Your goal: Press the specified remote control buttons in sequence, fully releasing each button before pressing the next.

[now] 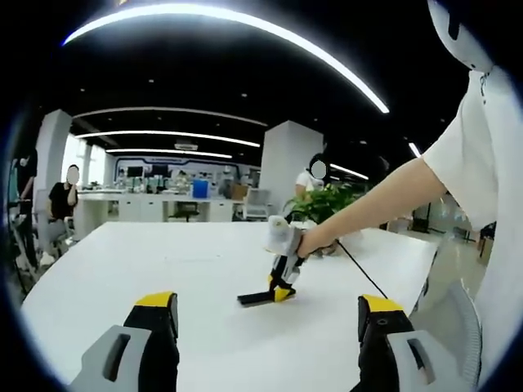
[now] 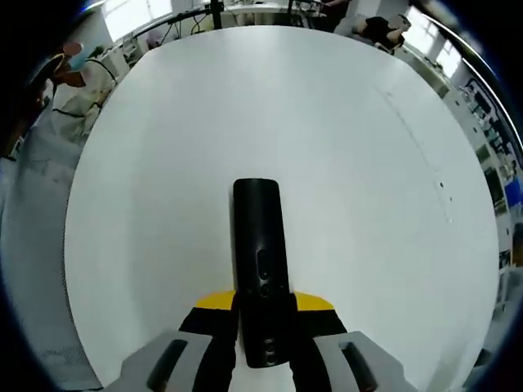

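Jaws of the left gripper (image 1: 265,327) stand wide apart, empty, above the white table (image 1: 163,261). Farther right, the right gripper (image 2: 263,322) seems closed on the black remote (image 2: 260,245) lying there; steady it flat, press squarely, release fully.

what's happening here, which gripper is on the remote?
A person is working two handheld grippers at a white table. The right gripper is down over a black remote control that lies flat on the table, its jaws close on either side of the remote's near end. In the left gripper view, the person's hand holds that gripper tilted down onto the remote. The left gripper is held back with jaws wide apart, holding nothing.
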The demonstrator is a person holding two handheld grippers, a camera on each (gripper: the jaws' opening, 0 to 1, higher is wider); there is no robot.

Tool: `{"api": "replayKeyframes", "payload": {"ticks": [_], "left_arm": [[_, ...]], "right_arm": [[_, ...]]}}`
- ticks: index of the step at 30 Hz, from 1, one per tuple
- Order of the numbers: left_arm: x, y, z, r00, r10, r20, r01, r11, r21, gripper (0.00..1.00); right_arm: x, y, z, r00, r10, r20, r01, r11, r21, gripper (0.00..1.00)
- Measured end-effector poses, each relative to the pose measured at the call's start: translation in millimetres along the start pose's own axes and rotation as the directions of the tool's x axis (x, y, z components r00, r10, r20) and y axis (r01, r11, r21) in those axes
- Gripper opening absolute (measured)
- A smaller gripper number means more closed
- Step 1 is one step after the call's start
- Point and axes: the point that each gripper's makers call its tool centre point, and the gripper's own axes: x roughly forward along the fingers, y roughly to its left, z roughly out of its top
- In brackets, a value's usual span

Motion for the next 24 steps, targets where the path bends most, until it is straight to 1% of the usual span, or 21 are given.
{"api": "replayKeyframes", "payload": {"ticks": [2,4,7,8,9,10,11,12,13,14,15,16,17,18,19,20,22,23,24], "left_arm": [[1,-0.3,0.2,1.0,-0.002,-0.003,0.002,1.0,-0.003,0.93],[2,0.2,-0.9,1.0,-0.008,-0.004,0.008,1.0,-0.026,0.93],[2,1.7,-1.5,1.0,-0.001,-0.002,0.001,0.999,-0.045,0.93],[2,2.0,-1.3,1.0,0.002,0.0,-0.002,0.999,-0.05,0.93],[1,2.5,-1.3,1.0,0.004,0.001,-0.004,0.999,-0.053,0.93],[1,3.3,-1.6,1.0,0.006,0.002,-0.006,0.998,-0.056,0.93],[0,3.5,-1.6,1.0,0.008,0.003,-0.008,0.998,-0.057,0.93],[0,3.5,-1.6,1.0,0.01,0.003,-0.01,0.998,-0.058,0.93],[0,3.5,-2.0,1.0,0.01,0.002,-0.01,0.998,-0.059,0.93],[-1,3.3,-2.6,1.0,0.009,0.002,-0.009,0.998,-0.061,0.93],[-1,3.0,-3.7,1.0,0.007,-0.002,-0.007,0.998,-0.064,0.93],[-1,2.7,-4.6,1.0,0.006,-0.005,-0.006,0.998,-0.066,0.93],[-1,2.0,-5.8,1.0,0.0,-0.009,-0.001,0.998,-0.066,0.93],[-1,2.1,-6.5,1.0,-0.002,-0.011,0.001,0.998,-0.067,0.93],[-1,3.5,-7.6,1.0,0.0,-0.016,-0.001,0.998,-0.07,0.93],[-1,4.5,-7.7,1.0,0.0,-0.016,-0.001,0.997,-0.072,0.93],[-1,5.8,-6.4,1.0,0.002,-0.016,-0.004,0.997,-0.074,0.93],[-1,6.7,-5.2,1.0,0.004,-0.015,-0.005,0.997,-0.075,0.93],[0,7.0,-4.2,1.0,0.005,-0.015,-0.006,0.997,-0.076,0.93]], "right_arm": [[0,-2,0.0,1.0,-0.002,0.005,0.002,1.0,0.003,0.21],[0,-3,0.4,1.0,-0.003,0.01,0.003,1.0,0.007,0.21],[0,-4,0.6,1.0,-0.008,0.013,0.008,1.0,0.018,0.22],[0,-4,0.8,1.0,-0.015,0.026,0.014,0.999,0.042,0.22],[1,-5,1.6,0.999,-0.025,0.044,0.022,0.998,0.065,0.22],[0,-5,2.3,0.996,-0.047,0.078,0.039,0.994,0.105,0.22],[0,-3,4.7,0.99,-0.066,0.124,0.05,0.991,0.126,0.23],[-2,-4,3.3,0.98,-0.096,0.173,0.066,0.984,0.167,0.24],[-2,-3,2.4,0.971,-0.109,0.211,0.063,0.975,0.214,0.26],[-4,0,4.7,0.949,-0.124,0.288,0.043,0.961,0.274,0.29],[-5,1,3.6,0.938,-0.138,0.318,0.034,0.95,0.312,0.33],[-7,2,0.5,0.921,-0.164,0.354,0.025,0.931,0.364,0.38],[-8,2,0.0,0.913,-0.176,0.367,0.026,0.925,0.378,0.4],[-14,2,0.9,0.871,-0.224,0.438,0.018,0.905,0.425,0.42],[-16,2,0.3,0.86,-0.239,0.45,0.015,0.895,0.445,0.44],[-23,2,-0.7,0.827,-0.286,0.483,0.007,0.866,0.5,0.46],[-34,1,-1.3,0.779,-0.343,0.525,0.006,0.841,0.541,0.54],[-40,4,-2.8,0.754,-0.375,0.539,0.018,0.832,0.554,0.57],[-45,5,-6.1,0.738,-0.397,0.546,0.036,0.831,0.555,0.6]]}}
